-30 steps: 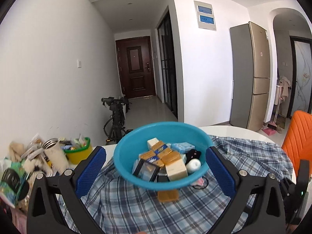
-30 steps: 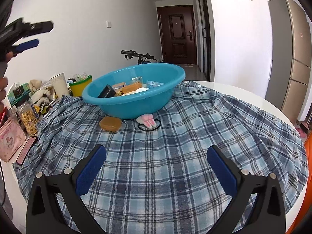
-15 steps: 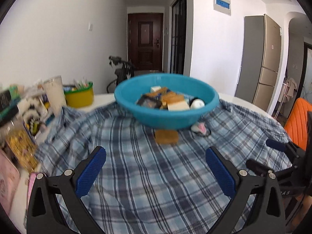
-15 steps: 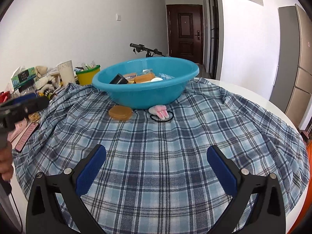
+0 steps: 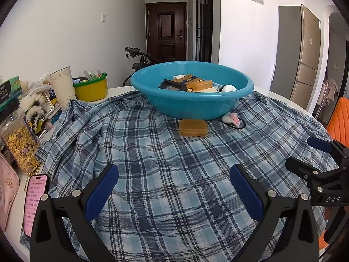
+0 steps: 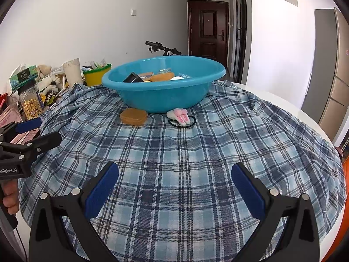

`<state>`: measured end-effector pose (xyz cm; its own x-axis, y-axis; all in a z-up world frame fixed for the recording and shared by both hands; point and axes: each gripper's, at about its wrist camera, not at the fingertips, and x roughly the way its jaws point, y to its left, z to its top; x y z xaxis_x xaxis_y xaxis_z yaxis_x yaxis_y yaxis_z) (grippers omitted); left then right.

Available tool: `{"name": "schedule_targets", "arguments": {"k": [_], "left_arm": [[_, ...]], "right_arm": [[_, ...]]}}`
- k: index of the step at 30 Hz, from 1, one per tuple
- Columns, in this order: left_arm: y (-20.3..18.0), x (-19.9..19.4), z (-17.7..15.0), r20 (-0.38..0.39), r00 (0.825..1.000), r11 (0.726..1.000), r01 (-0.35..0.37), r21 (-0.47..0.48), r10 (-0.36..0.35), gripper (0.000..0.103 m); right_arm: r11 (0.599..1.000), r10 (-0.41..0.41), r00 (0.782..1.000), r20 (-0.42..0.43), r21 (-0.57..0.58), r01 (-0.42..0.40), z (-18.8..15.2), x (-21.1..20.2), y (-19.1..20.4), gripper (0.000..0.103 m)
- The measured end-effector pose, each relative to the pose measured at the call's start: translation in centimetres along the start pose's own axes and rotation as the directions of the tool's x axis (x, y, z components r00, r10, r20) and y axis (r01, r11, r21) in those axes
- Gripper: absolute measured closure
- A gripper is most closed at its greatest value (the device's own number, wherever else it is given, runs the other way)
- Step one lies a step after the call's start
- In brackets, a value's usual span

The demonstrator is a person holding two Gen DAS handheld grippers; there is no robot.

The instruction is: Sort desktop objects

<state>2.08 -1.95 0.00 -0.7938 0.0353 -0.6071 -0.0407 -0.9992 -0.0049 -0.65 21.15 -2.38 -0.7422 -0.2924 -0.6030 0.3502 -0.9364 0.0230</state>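
Note:
A blue basin point(image 5: 192, 104) point(image 6: 163, 97) stands on a blue plaid cloth point(image 5: 163, 163) point(image 6: 185, 152) and holds several small boxes and a white round thing. In front of it lie an amber plastic case point(image 5: 193, 127) point(image 6: 133, 116) and a pink-and-white bunny hair tie point(image 5: 232, 119) point(image 6: 181, 115). My left gripper point(image 5: 174, 192) is open and empty over the near cloth; it also shows at the left of the right wrist view point(image 6: 32, 131). My right gripper point(image 6: 175, 191) is open and empty over the near cloth; it also shows at the right of the left wrist view point(image 5: 309, 155).
At the table's left edge stand a yellow tub point(image 5: 90, 87), a white cup point(image 5: 62, 87), a cereal jar point(image 5: 20, 144), a tissue pack point(image 5: 8, 89), a phone point(image 5: 35, 203) and a pink pouch point(image 5: 6, 187). An orange chair point(image 5: 340, 120) is at the right.
My left gripper has pulled back from above the basin and come down low over the near cloth. My right gripper has stayed almost still, only edging closer to the table.

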Motion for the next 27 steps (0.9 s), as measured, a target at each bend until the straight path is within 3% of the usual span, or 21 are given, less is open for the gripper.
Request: {"name": "schedule_targets", "arguments": {"k": [6,27], "left_arm": [[0.3,0.5,-0.2,-0.019,0.999,0.999,-0.041,-0.002,0.041,0.000],[0.2,0.9,-0.3,-0.029,1.000,1.000,-0.006,-0.016,0.005,0.000]], "right_arm": [[1.000,0.000,1.000,-0.001,-0.004,0.000,0.0,0.0,0.1,0.000],[1.000,-0.005,1.000,-0.023,-0.012,0.005,0.1,0.7,0.4,0.000]]}}
